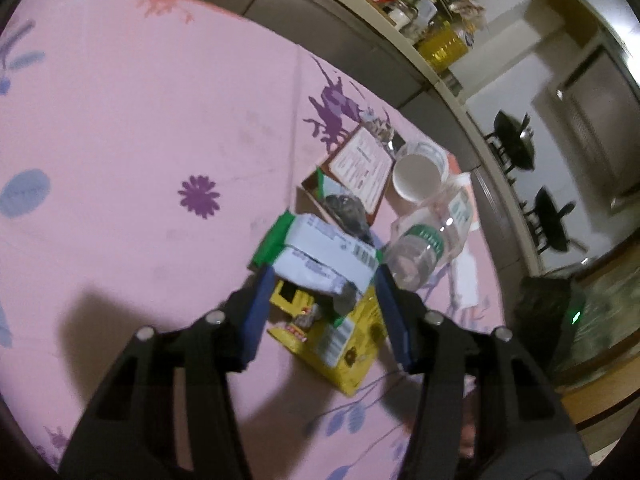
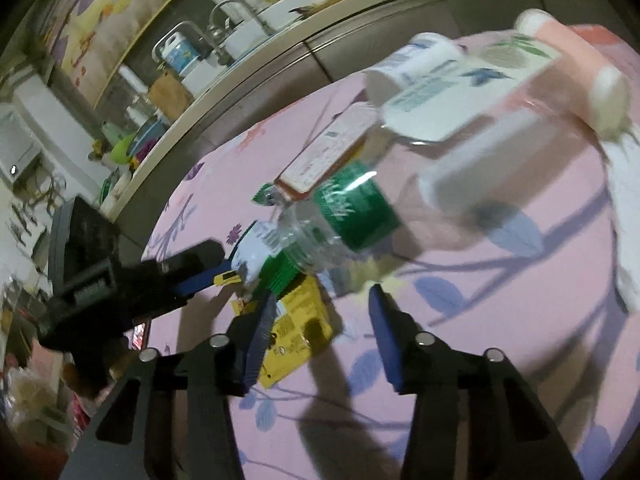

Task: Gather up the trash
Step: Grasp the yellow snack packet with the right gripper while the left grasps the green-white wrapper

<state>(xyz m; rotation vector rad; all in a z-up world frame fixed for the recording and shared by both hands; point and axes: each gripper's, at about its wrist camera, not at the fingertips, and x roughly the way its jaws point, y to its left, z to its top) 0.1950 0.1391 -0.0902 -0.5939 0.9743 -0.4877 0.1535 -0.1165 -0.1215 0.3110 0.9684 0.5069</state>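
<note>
Trash lies in a heap on the pink cloth: a white and green carton sits between the tips of the left gripper, whose jaws stand apart around it; whether they press it I cannot tell. Under it lies a yellow box. The clear bottle lies just ahead of the right gripper, jaws apart, nothing between them

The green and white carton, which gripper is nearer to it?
Left. The left gripper straddles the green and white carton; the right gripper sits farther off, by the clear bottle.
</note>
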